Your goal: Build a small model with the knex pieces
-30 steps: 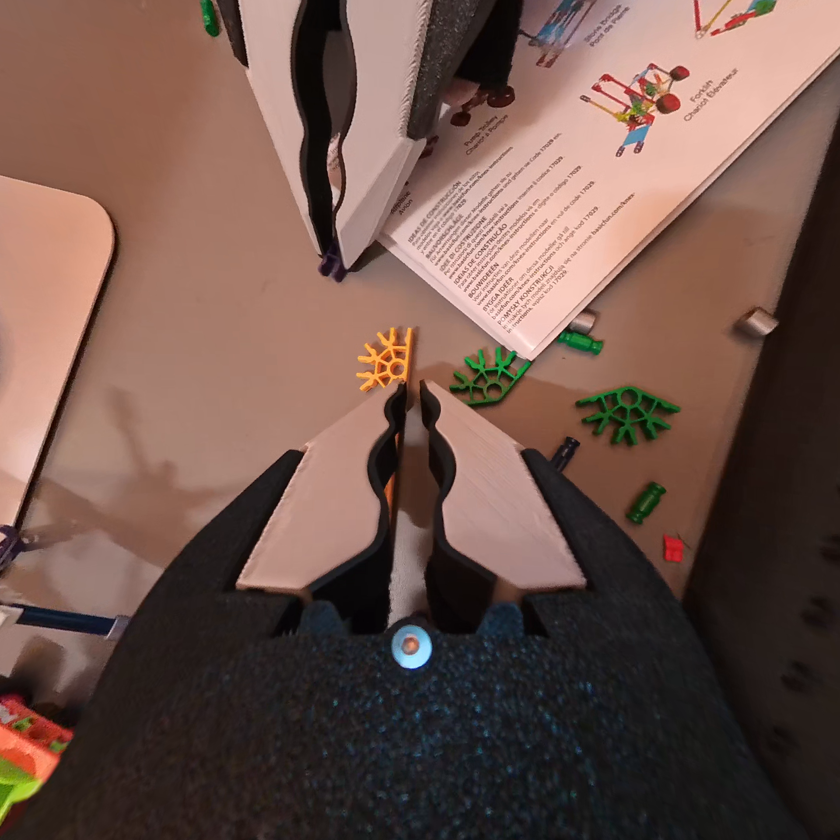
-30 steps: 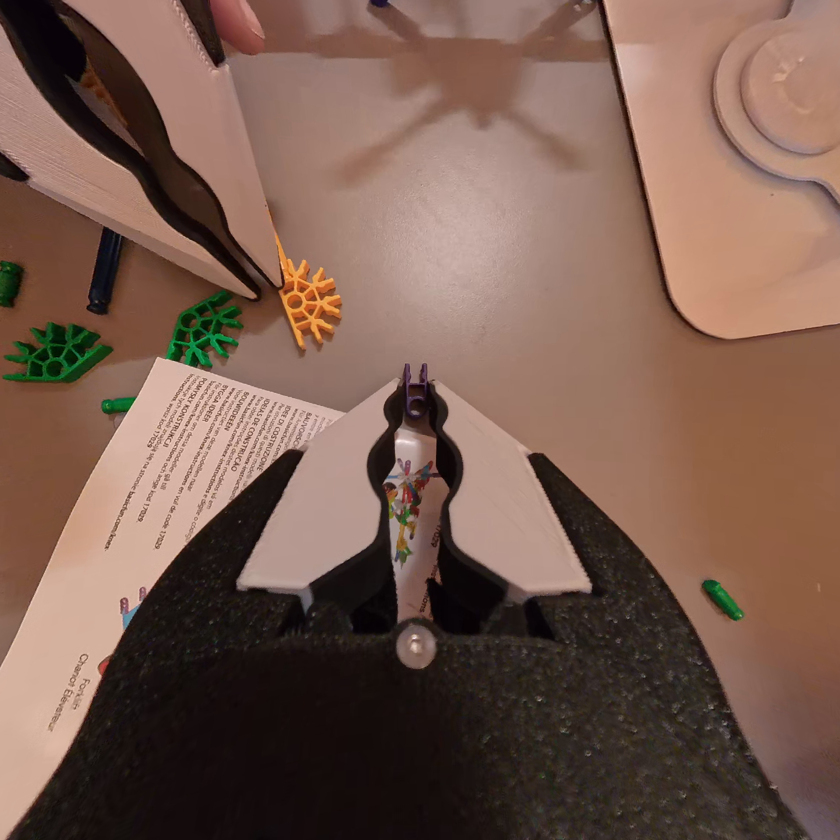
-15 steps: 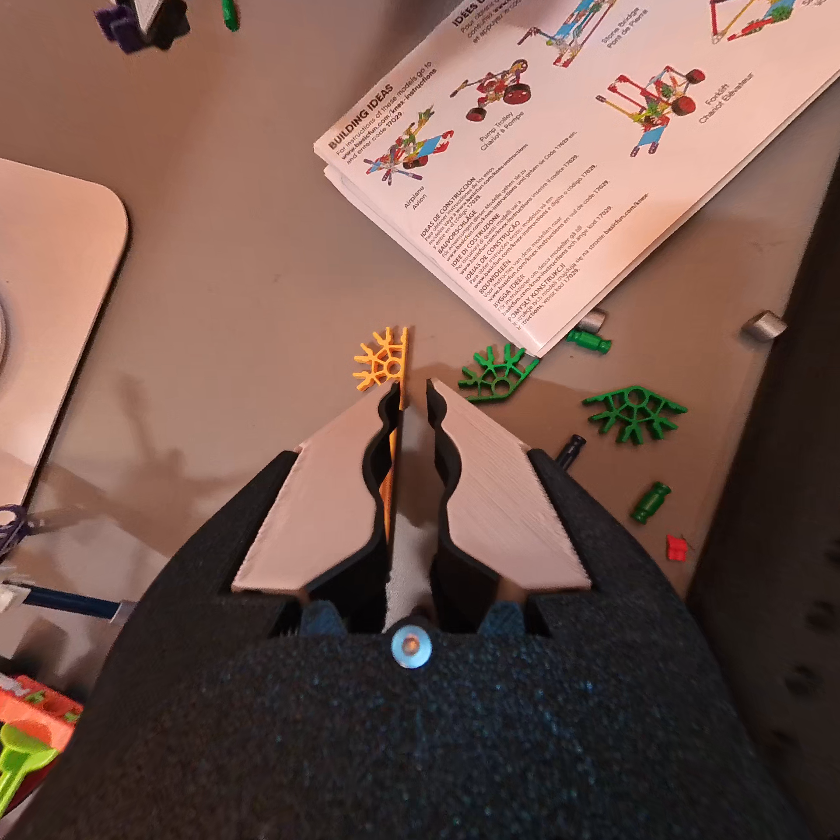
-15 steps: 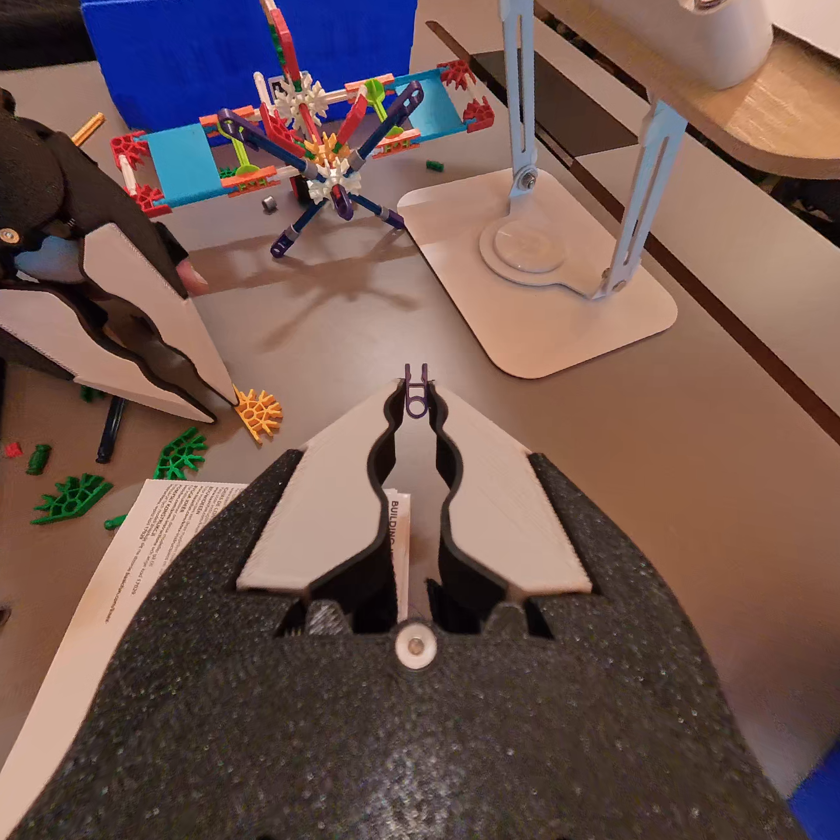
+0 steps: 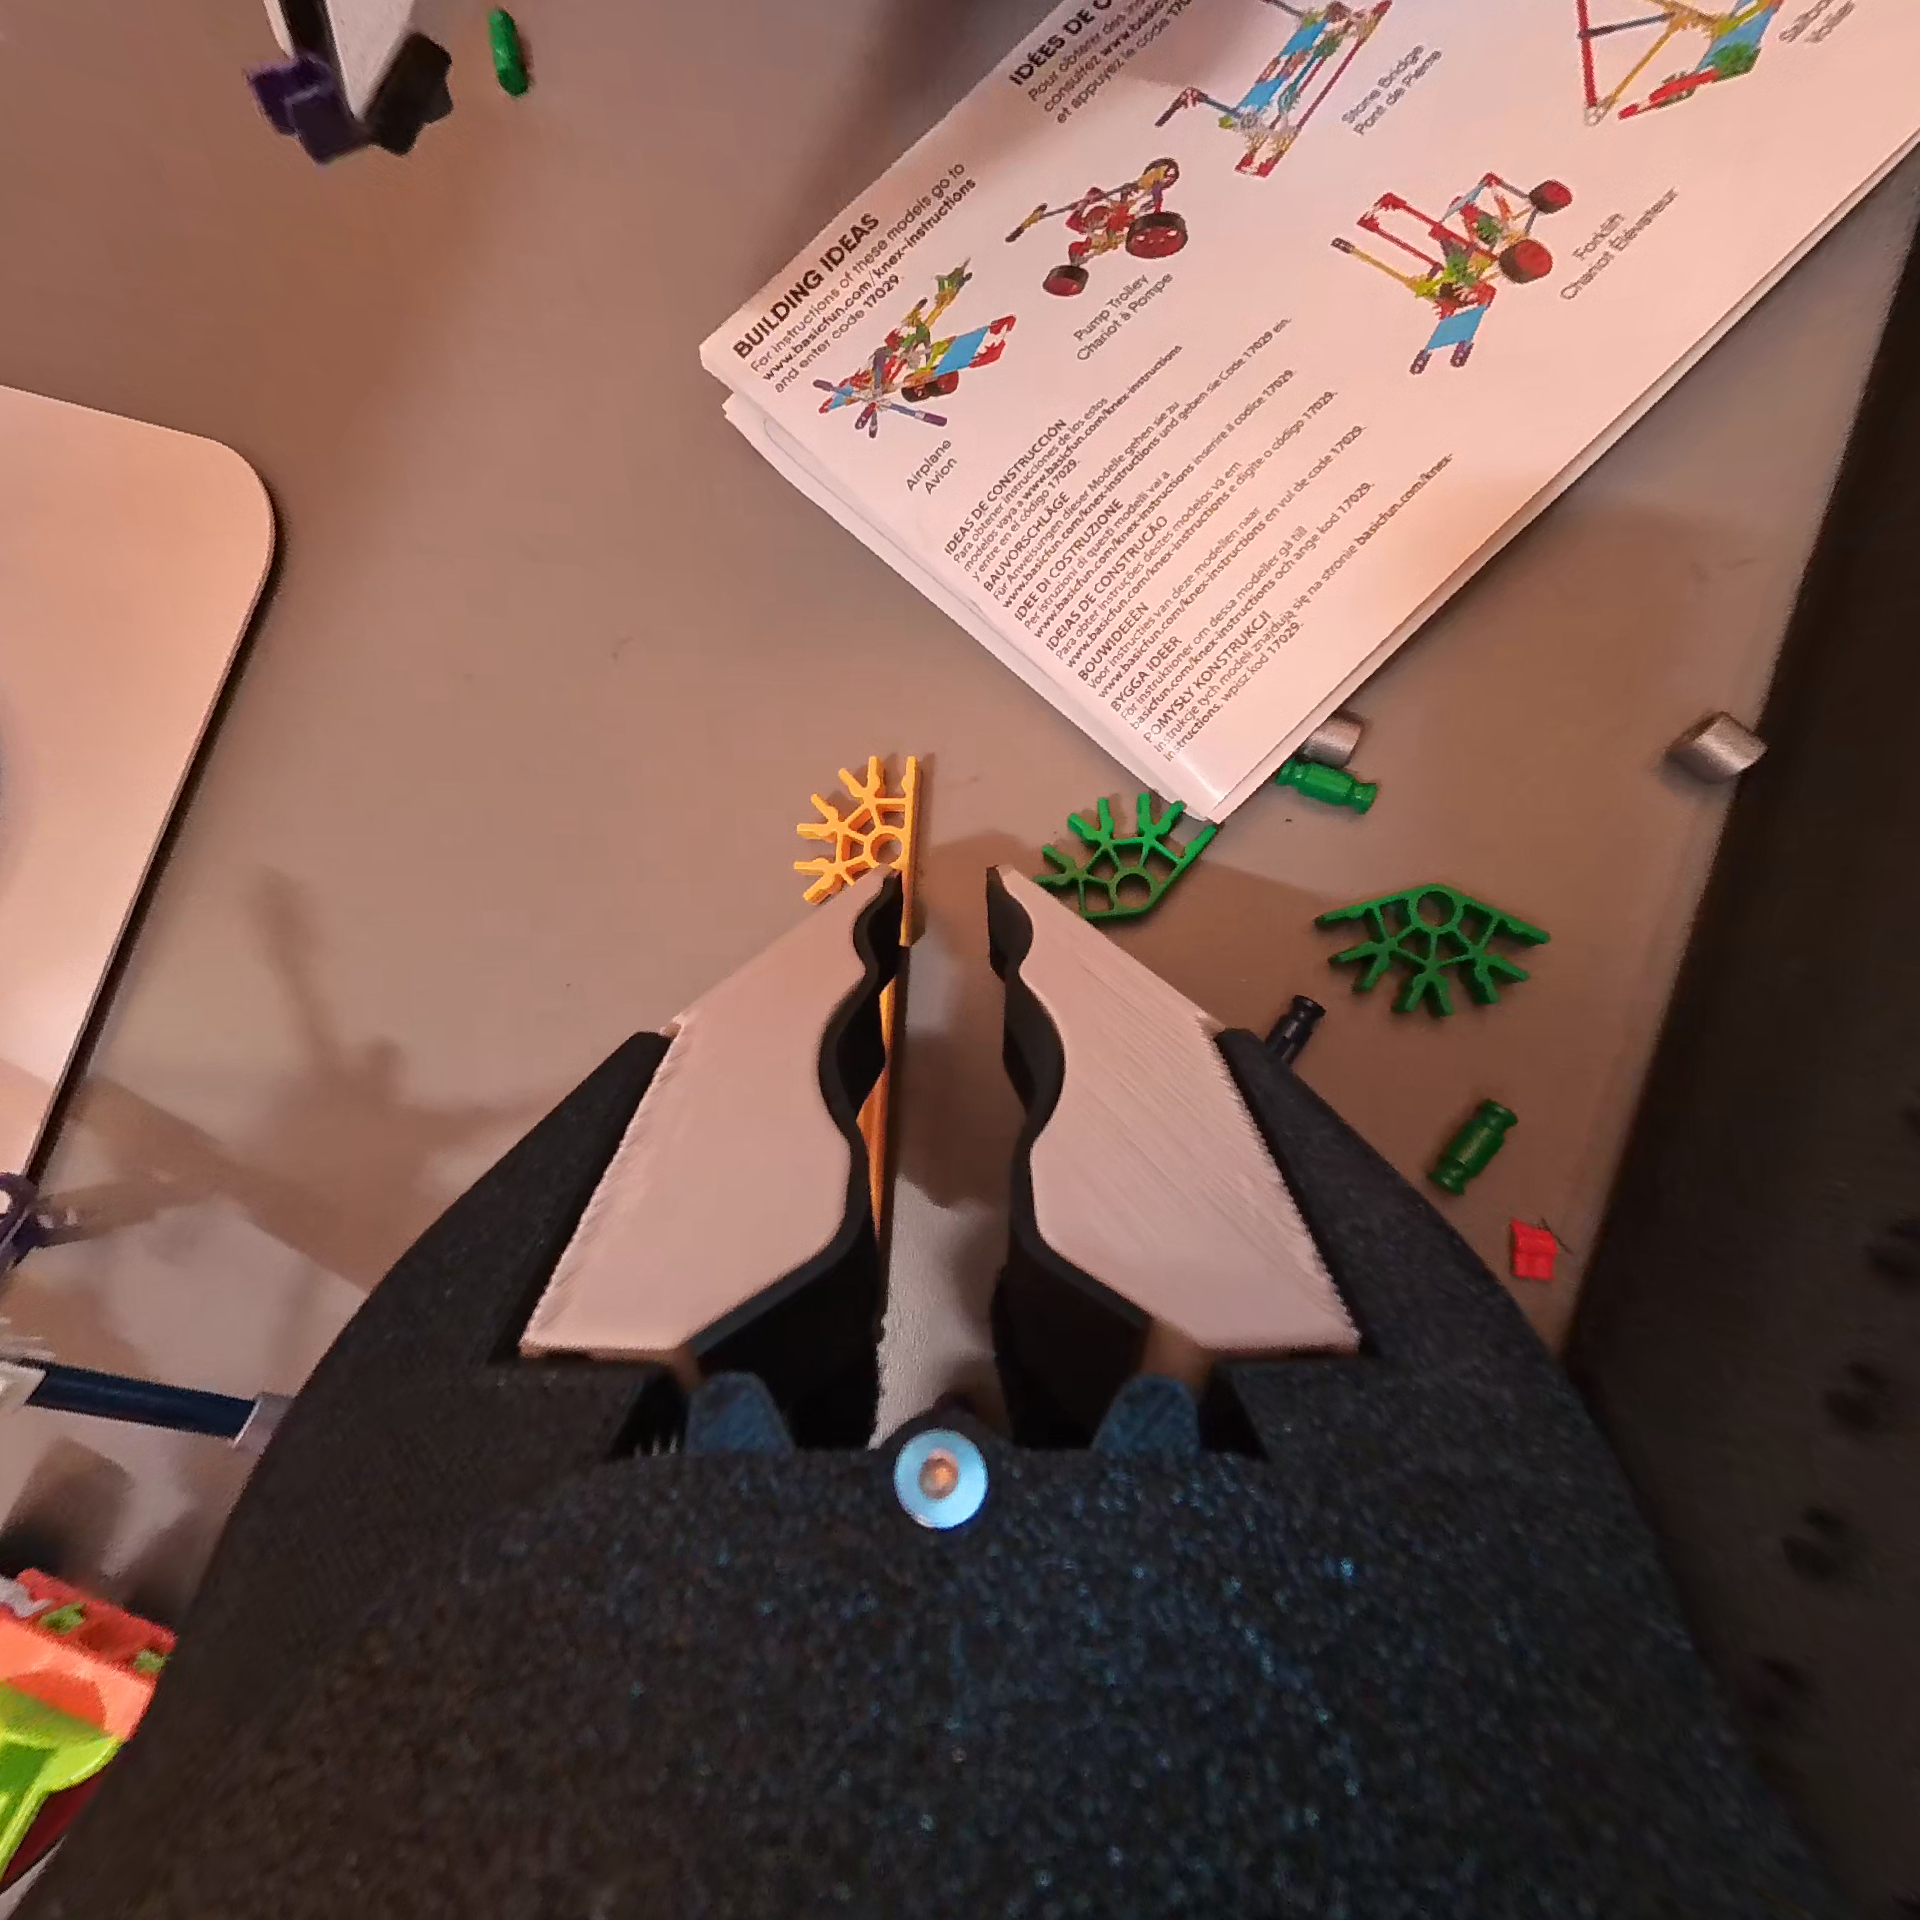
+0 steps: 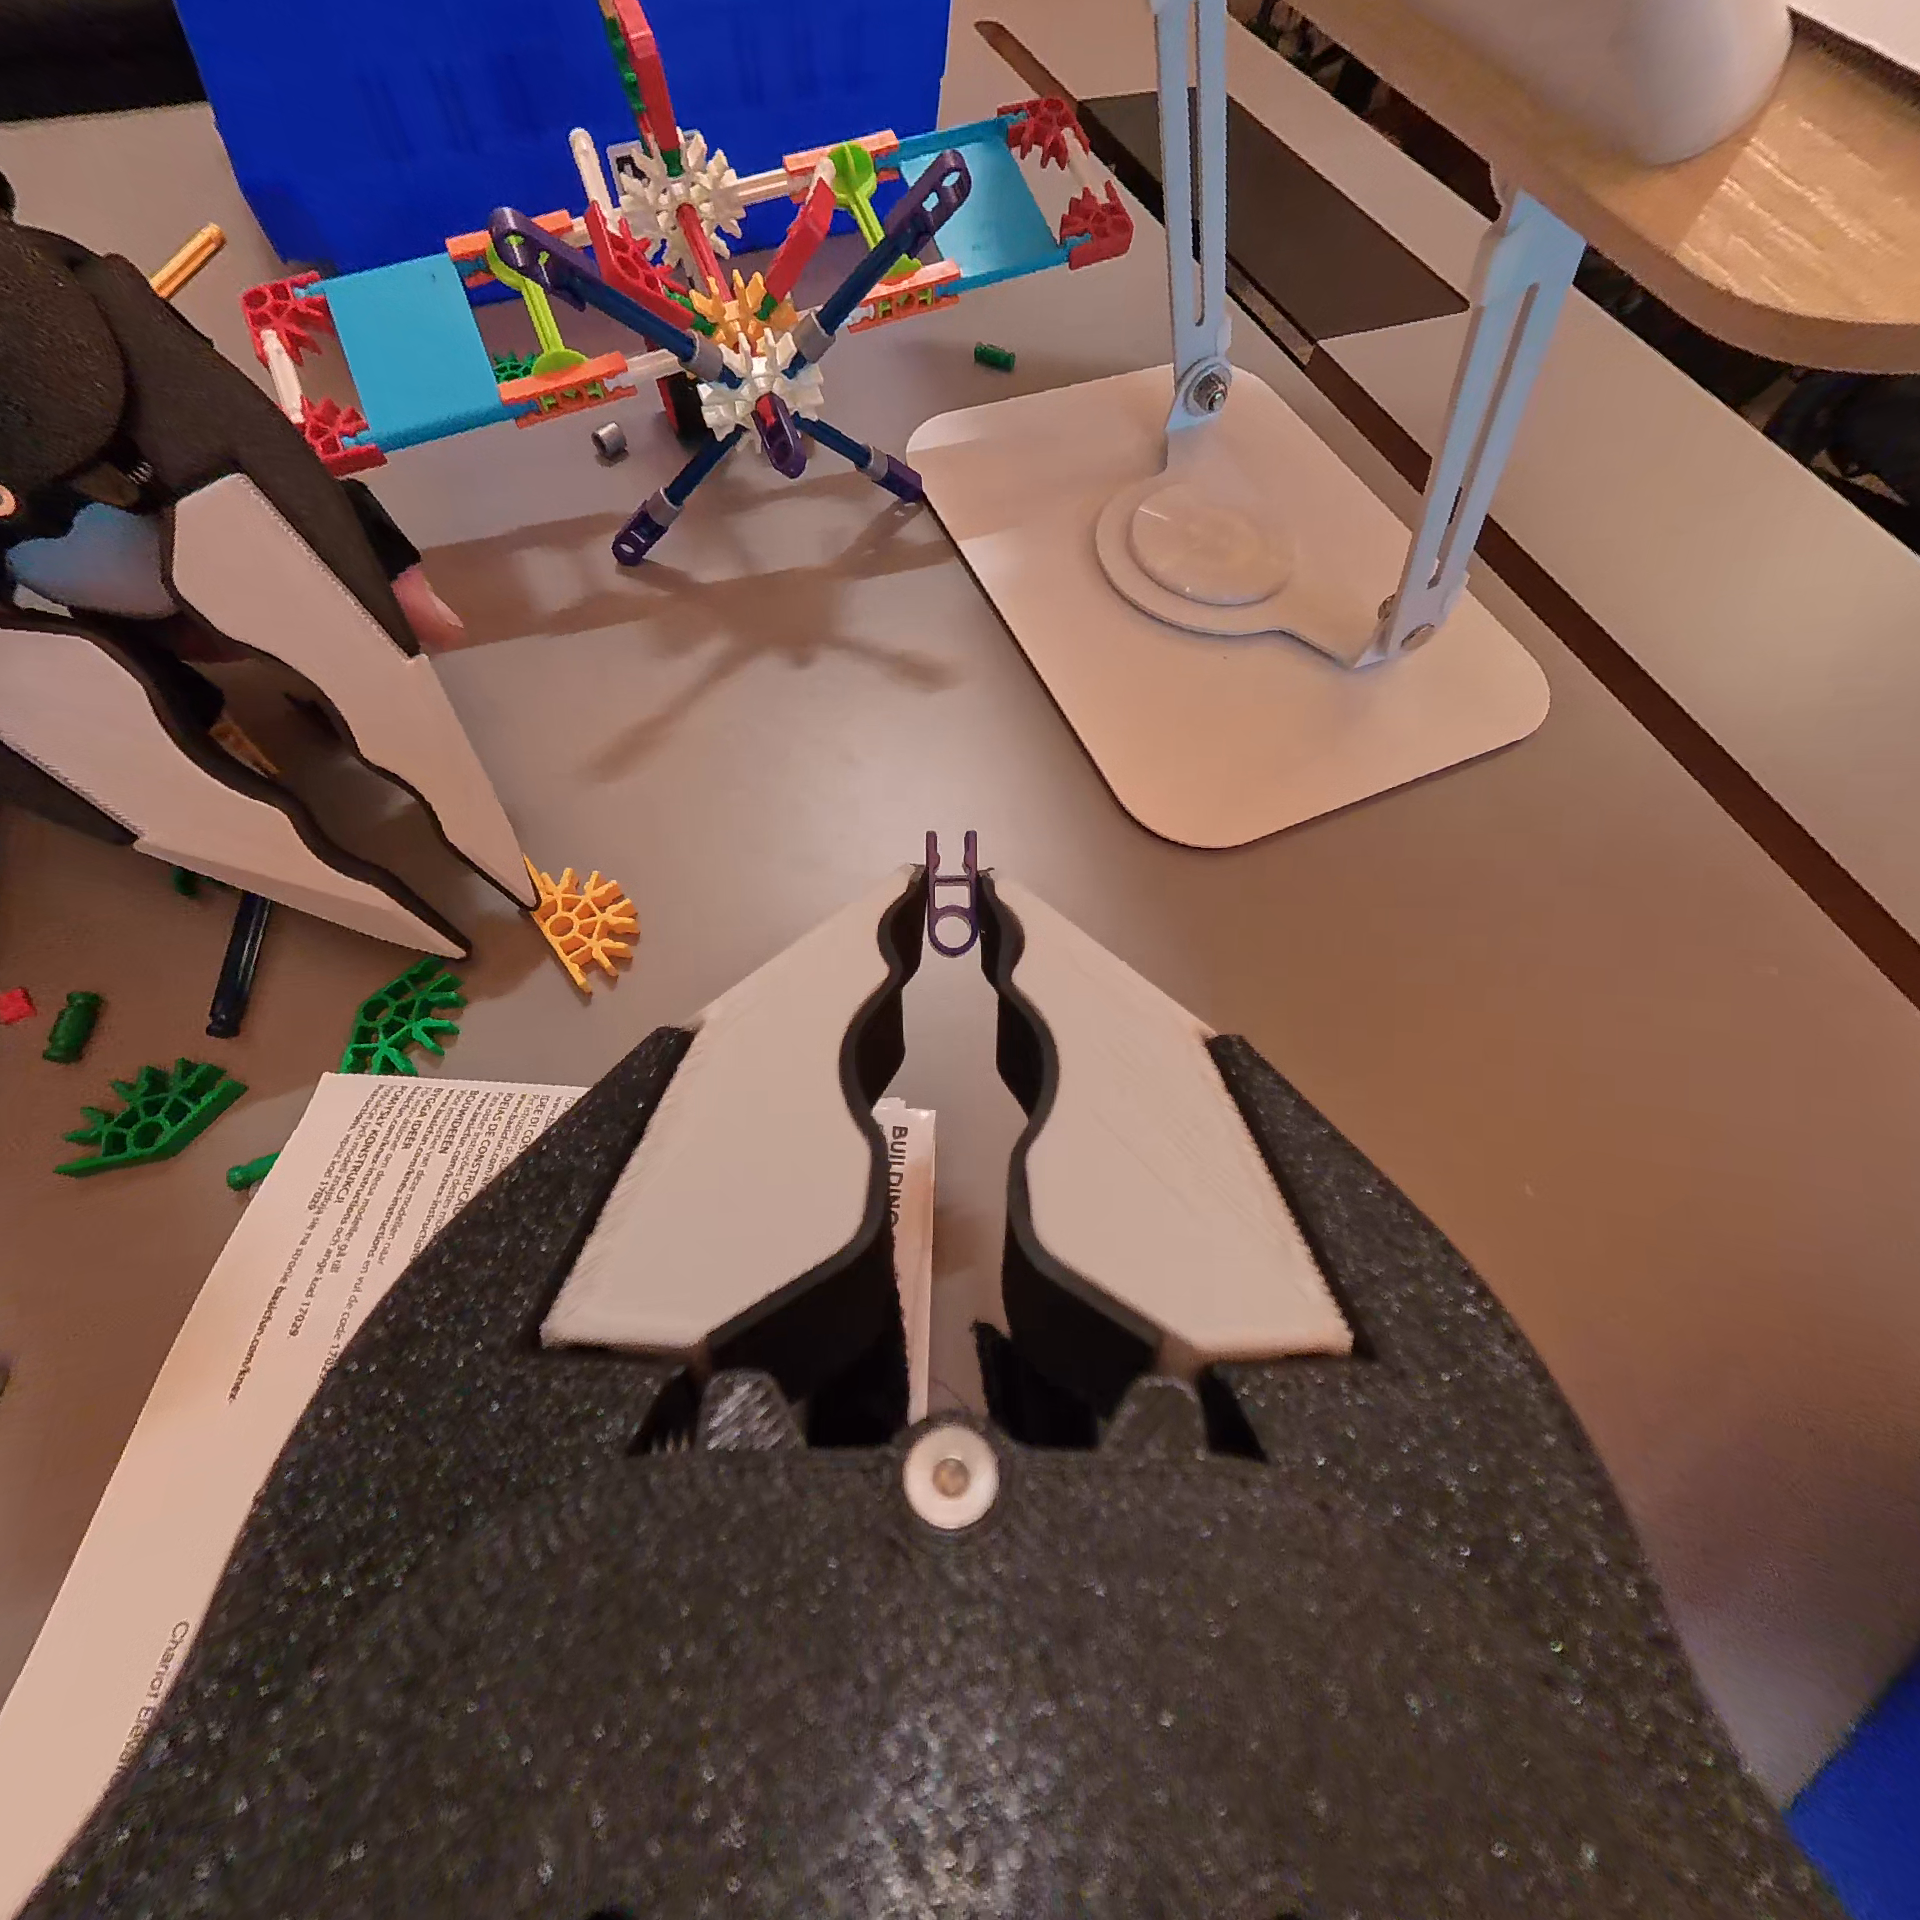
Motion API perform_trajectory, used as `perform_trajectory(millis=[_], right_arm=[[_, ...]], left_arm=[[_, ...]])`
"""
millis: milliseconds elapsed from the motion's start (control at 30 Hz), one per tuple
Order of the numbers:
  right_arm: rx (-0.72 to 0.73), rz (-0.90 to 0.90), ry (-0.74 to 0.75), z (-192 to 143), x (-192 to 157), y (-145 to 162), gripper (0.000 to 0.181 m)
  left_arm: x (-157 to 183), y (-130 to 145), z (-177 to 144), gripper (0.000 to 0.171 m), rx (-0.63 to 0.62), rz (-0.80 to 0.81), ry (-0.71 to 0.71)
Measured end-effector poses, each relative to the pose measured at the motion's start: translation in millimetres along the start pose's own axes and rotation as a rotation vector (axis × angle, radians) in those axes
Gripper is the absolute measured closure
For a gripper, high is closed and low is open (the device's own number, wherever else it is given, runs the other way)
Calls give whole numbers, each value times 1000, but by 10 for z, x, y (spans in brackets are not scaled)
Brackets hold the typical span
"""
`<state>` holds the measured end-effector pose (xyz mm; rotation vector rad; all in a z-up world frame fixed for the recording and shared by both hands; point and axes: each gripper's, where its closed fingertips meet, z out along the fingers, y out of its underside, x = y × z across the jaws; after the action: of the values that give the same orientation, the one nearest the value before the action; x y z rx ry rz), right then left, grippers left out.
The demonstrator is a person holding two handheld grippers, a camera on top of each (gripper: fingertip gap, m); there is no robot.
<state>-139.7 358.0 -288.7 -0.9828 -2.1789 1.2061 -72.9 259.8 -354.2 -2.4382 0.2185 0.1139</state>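
Observation:
My left gripper (image 5: 943,881) points down at the table with its jaws a little apart. A thin orange rod (image 5: 911,831) lies along the inside of its left finger and ends at a yellow snowflake connector (image 5: 847,836) on the table. The right finger is clear of the rod. The right wrist view shows this gripper (image 6: 497,920) at the left, tips by the yellow connector (image 6: 582,920). My right gripper (image 6: 951,883) is shut on a small purple clip connector (image 6: 951,904), held above the table. Its tip with the purple clip (image 5: 301,99) shows at the top left of the left wrist view.
A printed instruction booklet (image 5: 1247,416) lies right of centre. Green connectors (image 5: 1122,857) (image 5: 1434,945), short green rods (image 5: 1470,1143), a red piece (image 5: 1532,1247) and grey spacers (image 5: 1714,748) lie near it. A colourful rod model (image 6: 707,312), a blue box (image 6: 416,125) and a white stand base (image 6: 1299,665) stand farther off. The left gripper's tips are roughly 15 centimetres from the right gripper's.
My right gripper has lifted away from the booklet corner with the purple clip and now looks across the table. My left gripper's jaws have widened slightly; the orange rod stays against the left finger.

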Motion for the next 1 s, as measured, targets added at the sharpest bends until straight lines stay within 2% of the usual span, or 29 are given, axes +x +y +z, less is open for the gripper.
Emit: perform_trajectory(millis=[1000], right_arm=[[-41,-27,-25,77,-84,85,172]], left_arm=[[13,-1,8,151,-1,-5,12]])
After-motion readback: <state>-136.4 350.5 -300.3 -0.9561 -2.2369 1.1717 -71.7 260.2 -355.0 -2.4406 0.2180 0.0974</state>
